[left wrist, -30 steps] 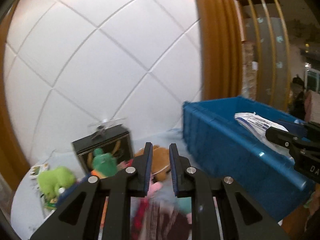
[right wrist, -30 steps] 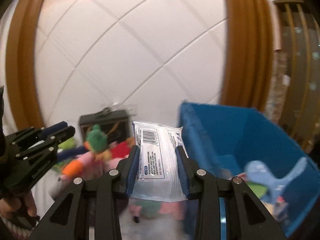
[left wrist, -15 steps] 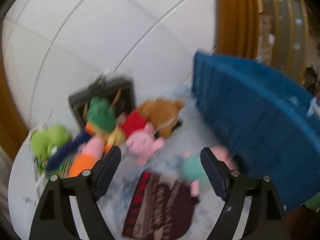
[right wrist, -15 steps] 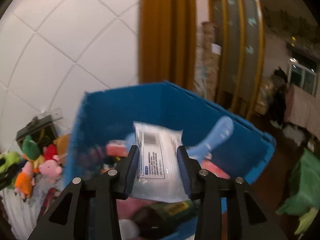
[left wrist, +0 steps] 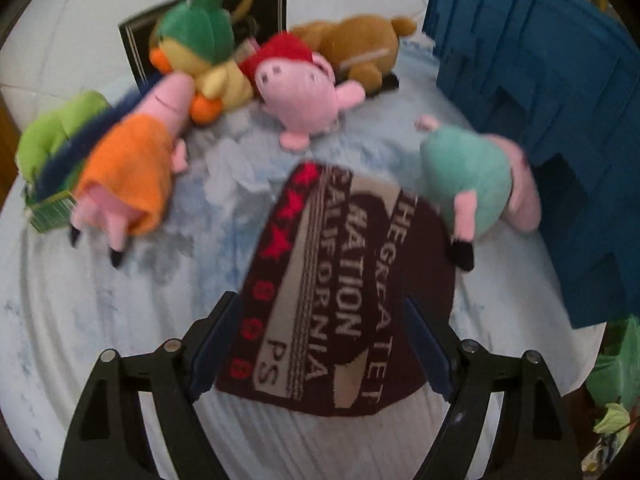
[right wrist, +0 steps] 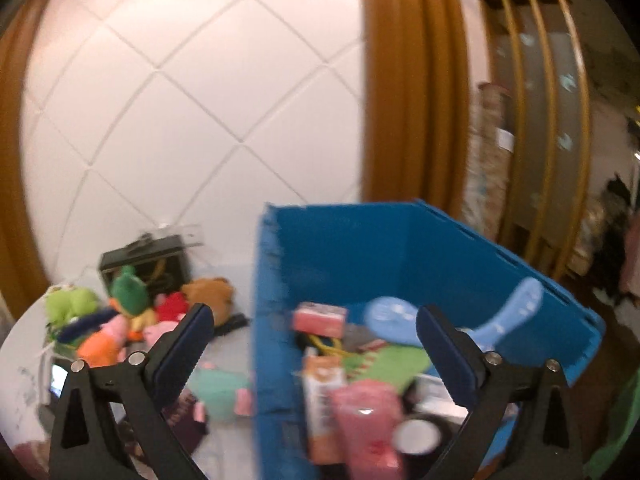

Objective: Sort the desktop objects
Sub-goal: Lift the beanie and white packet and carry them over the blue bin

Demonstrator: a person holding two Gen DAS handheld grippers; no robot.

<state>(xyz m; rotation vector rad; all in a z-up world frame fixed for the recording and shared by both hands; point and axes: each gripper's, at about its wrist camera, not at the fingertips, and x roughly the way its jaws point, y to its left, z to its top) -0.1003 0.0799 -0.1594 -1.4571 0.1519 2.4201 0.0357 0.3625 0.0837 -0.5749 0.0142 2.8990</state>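
My left gripper (left wrist: 320, 344) is open, its jaws on either side of the near end of a dark maroon knitted cloth (left wrist: 344, 292) with white lettering, lying on the white table (left wrist: 100, 340). Beyond it lie plush toys: a pink pig (left wrist: 300, 92), an orange-dressed pig (left wrist: 132, 168), a teal-dressed pig (left wrist: 468, 176), a green-hatted duck (left wrist: 196, 40) and a brown bear (left wrist: 360, 48). My right gripper (right wrist: 316, 340) is open and empty above the blue bin (right wrist: 400, 240), which holds several items, among them a blue hand mirror (right wrist: 500, 320) and a pink packet (right wrist: 364, 420).
The blue bin's ribbed wall (left wrist: 560, 120) stands at the right in the left wrist view. A black box (left wrist: 248, 4) stands behind the toys, against the white tiled wall (right wrist: 180, 120). A green plush (left wrist: 60, 132) lies at the far left. Green leaves (left wrist: 616, 380) hang off the table's right edge.
My right gripper has opened and let go of the white wipes packet over the bin. My left gripper has opened wide and dropped down toward the maroon cloth.
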